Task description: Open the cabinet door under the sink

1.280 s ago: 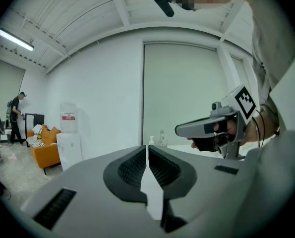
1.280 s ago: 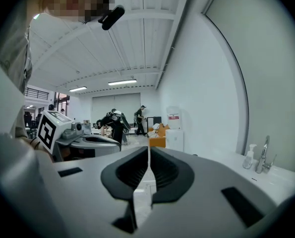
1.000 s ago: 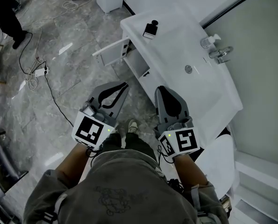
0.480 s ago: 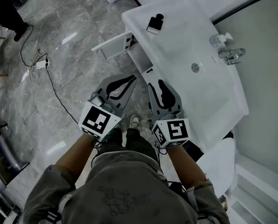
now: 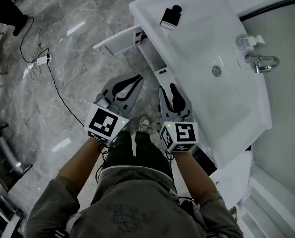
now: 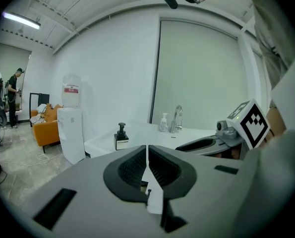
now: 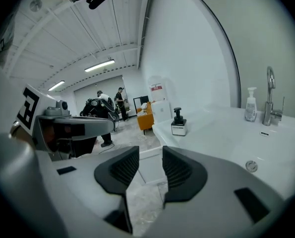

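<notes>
No text, brand or number can be read. The left gripper [image 5: 137, 79] and right gripper [image 5: 171, 89] each carry a cube whose faces bear black-and-white square markers [image 5: 105, 123], which are patterns and not letters. On the water dispenser [image 6: 70, 128] a red-and-white label [image 6: 71, 89] is too small to read. The pump bottle [image 6: 120, 139] near the counter's corner has a white label with no print that can be made out.

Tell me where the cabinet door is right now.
Head view, upper left: the cabinet door juts out open from under the sink, near the black-capped dispenser.
</notes>
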The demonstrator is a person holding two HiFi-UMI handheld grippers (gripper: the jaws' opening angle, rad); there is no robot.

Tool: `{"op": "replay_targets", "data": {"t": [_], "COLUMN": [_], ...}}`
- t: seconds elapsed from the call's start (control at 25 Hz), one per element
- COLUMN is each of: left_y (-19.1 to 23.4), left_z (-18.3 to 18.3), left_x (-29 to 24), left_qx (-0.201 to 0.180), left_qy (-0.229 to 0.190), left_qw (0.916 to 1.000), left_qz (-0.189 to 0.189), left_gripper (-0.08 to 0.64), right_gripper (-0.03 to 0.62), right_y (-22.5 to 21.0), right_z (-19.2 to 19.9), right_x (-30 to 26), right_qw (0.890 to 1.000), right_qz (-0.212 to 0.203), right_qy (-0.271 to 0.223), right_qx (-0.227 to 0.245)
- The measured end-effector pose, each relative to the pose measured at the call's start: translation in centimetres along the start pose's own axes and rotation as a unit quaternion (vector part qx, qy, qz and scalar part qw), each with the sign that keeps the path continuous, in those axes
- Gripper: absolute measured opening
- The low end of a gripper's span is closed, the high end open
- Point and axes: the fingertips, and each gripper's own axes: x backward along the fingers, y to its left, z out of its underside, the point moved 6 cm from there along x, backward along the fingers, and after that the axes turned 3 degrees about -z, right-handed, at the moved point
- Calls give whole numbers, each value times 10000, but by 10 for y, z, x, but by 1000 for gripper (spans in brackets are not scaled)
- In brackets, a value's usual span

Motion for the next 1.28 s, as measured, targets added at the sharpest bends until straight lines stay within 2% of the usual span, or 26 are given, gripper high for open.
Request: {"op": "replay_targets", "data": {"t": [0.32,0.48,0.84,1.0,1.28], "left_y": [14,14,20,29,33], "left_z": [50,79,151,182,228], "left_x": [-37,-52,-87,-102,-127], "left_qx": [83,70,455,492,374], "left_qy": [237,176,283,337,456], "left_qw": [9997,9998,9985,9982,9980], "left_qz": [-46,-25,94,43,219], "left_gripper": [28,28,28,28,28], "right_gripper": [132,132,132,132,132], "right_y": [-22,-34,-66,-84,-114], "right_z": [52,86,164,192,241], "right_x": [-34,-50,-93,-114,-150], "right_qw": [9997,9996,9984,9981,9957], "right_qz": [71,154,304,368,615], "right_qy": [206,220,370,459,697], "right_qx": [-109,105,316,208,-52]}}
